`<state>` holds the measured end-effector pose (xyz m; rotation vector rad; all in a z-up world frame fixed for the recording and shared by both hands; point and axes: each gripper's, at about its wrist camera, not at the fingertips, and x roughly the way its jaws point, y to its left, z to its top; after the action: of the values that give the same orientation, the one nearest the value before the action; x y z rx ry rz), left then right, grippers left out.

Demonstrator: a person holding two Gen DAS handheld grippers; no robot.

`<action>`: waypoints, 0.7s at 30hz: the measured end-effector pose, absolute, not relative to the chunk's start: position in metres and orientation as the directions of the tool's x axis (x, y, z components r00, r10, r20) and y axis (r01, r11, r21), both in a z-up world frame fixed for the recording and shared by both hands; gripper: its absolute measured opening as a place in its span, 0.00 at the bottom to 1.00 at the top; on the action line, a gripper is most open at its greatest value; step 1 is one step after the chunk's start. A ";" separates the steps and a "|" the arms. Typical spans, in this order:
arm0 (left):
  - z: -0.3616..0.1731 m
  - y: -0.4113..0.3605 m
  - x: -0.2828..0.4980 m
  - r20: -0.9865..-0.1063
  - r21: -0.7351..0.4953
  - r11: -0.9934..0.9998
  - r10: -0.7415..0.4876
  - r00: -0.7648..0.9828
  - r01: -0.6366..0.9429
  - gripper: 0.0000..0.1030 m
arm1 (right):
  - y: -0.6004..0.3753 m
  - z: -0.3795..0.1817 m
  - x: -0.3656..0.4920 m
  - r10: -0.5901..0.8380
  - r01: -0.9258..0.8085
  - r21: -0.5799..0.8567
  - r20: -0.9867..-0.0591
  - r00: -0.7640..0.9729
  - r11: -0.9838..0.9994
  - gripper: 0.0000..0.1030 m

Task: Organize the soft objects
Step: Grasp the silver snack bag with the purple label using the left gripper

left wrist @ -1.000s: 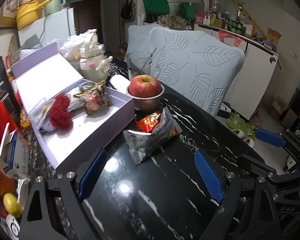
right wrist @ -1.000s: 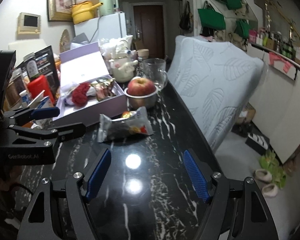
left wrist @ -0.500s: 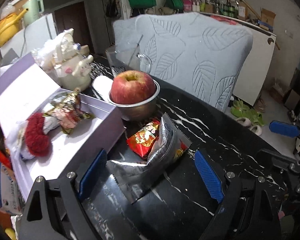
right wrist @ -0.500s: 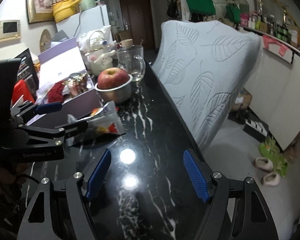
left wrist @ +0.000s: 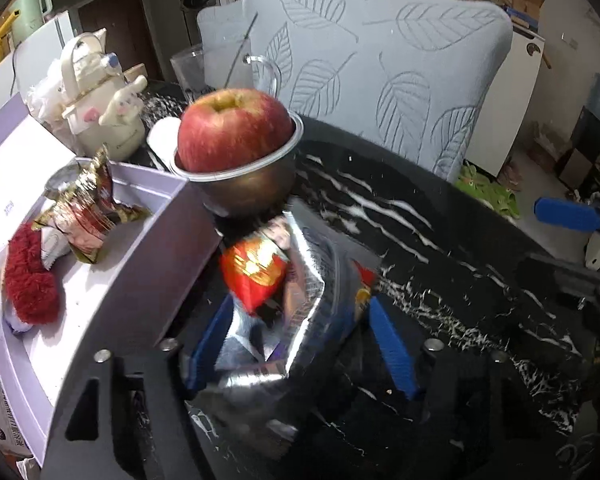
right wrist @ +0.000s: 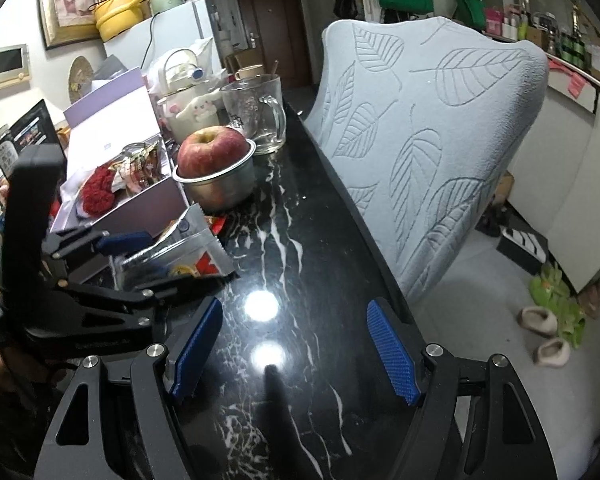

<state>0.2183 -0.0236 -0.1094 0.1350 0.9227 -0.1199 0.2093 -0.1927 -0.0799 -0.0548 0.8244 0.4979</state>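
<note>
1. Snack packet (left wrist: 284, 300), silver foil with a red printed panel, lies on the black marbled counter (left wrist: 440, 240) just in front of the steel bowl (left wrist: 244, 188) and beside the lilac box (left wrist: 148, 240).
2. Left gripper (left wrist: 300, 344): jaws closing, packet between the blue pads (left wrist: 392, 348). Left wrist view is blurred here; foil fills the gap, but firm pressing by the pads cannot be told.
3. Right wrist view gives the side angle: left gripper (right wrist: 152, 252) low over the counter, one blue finger above the packet (right wrist: 196, 252), the other under its near edge. Serrated foil end sticks out past the fingers toward the bowl (right wrist: 220, 188).
4. Right gripper (right wrist: 292, 352): jaws released, standing apart over bare counter (right wrist: 284, 240) with two lamp reflections between them; nothing held. In the left wrist view only one of its blue pads (left wrist: 568, 214) shows, at right.
5. Bowl holds a red apple (left wrist: 232, 136), seen in both views.
6. Lilac box, lid up, contains a red fluffy item (left wrist: 30, 284) and a gold-and-red wrapper (left wrist: 84, 212). Left wrist view looks down into it; right wrist view shows the same contents (right wrist: 98, 192) from lower.
7. Behind the bowl: a glass mug (right wrist: 256, 112) and a white cartoon kettle (right wrist: 188, 108). Mug is clear in the right view, partly hidden behind the apple in the left.
8. Leaf-patterned grey cushion (right wrist: 440, 140) stands along the counter's far edge.
</note>
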 end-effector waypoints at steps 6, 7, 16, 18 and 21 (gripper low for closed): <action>-0.119 -0.016 0.214 -0.826 0.002 0.988 -0.087 0.556 0.157 0.35 | -0.185 -0.080 0.212 0.413 -0.456 0.149 -0.718 0.560 0.877 0.74; -0.119 -0.014 0.211 -0.826 -0.002 0.989 -0.086 0.557 0.150 0.34 | -0.184 -0.081 0.213 0.416 -0.458 0.151 -0.718 0.558 0.876 0.74; -0.109 0.015 0.167 -0.811 -0.107 0.991 -0.134 0.569 0.081 0.33 | -0.162 -0.083 0.216 0.455 -0.493 0.180 -0.721 0.523 0.851 0.74; -0.105 0.023 0.160 -0.808 -0.108 0.993 -0.119 0.577 0.054 0.33 | -0.152 -0.083 0.218 0.462 -0.510 0.175 -0.721 0.516 0.842 0.74; -0.102 0.038 0.150 -0.802 -0.116 0.993 -0.096 0.590 0.004 0.33 | -0.137 -0.082 0.220 0.474 -0.533 0.169 -0.719 0.509 0.829 0.80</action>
<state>0.1498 0.0381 -0.1018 -0.1055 0.9389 -0.0586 0.2202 -0.1368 -0.0823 -0.0773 0.8414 0.6072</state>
